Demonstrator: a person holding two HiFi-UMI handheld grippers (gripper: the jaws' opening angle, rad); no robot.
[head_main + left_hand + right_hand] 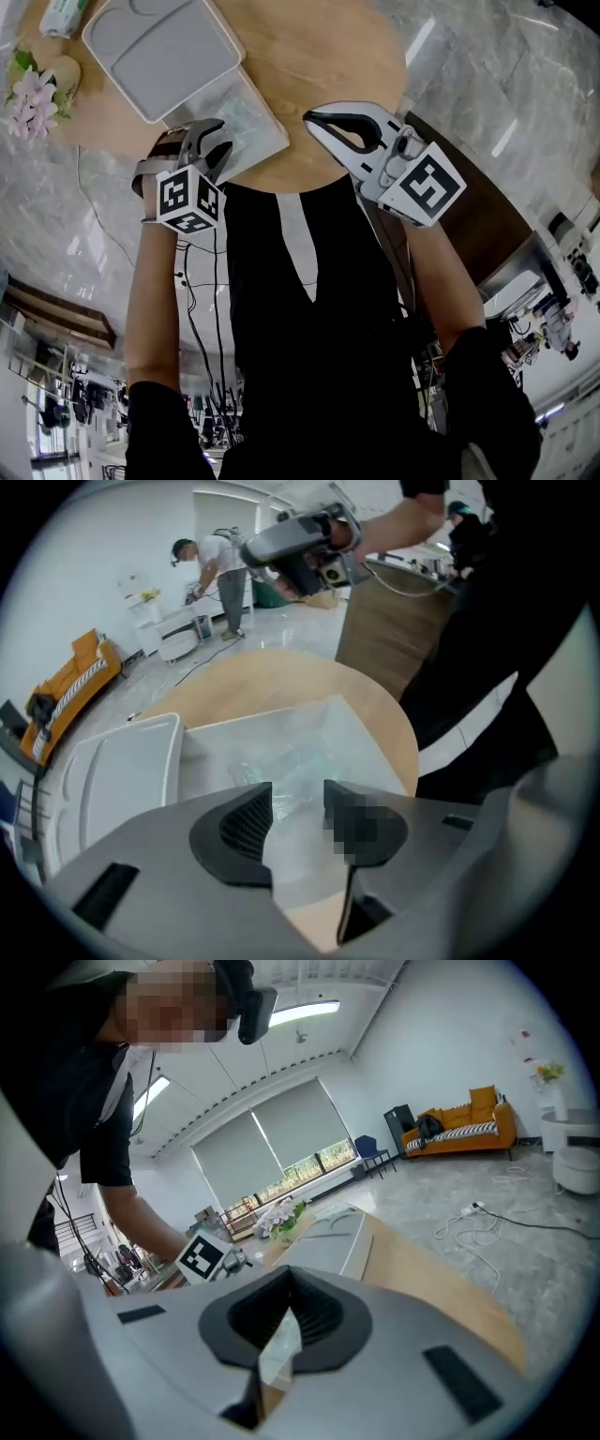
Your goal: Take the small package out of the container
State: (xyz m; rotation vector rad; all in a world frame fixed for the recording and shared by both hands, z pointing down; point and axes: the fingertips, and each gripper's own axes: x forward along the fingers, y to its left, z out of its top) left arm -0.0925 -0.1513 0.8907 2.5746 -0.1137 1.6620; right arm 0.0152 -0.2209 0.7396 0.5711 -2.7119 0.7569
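Round wooden table on a pale marble-look floor; open room behind with an orange sofa.

- Grey tray at the table's far left, flat. Flowers at the left edge beside it.
- Clear container just beside the tray on its near side, at the table's near edge. Walls see-through, top open.
- Small package: clear, crinkly, w/ a greenish tint, lying on the container's floor. Seen only in the left gripper view; head view too faint to pick it out.
- Left gripper: over the container's near-left corner, pointing down into it. Jaws stand wide apart, nothing pressed betw. the pads. Package shows below and beyond the gap; can't tell if the tips touch it.
- Right gripper: above the table's near edge, right of the container and clear of it. Jaws closed tip to tip, nothing seen gripped; the pale sliver in the slot behind the pads looks like background.
- Marker cubes on both grippers face the head cam.
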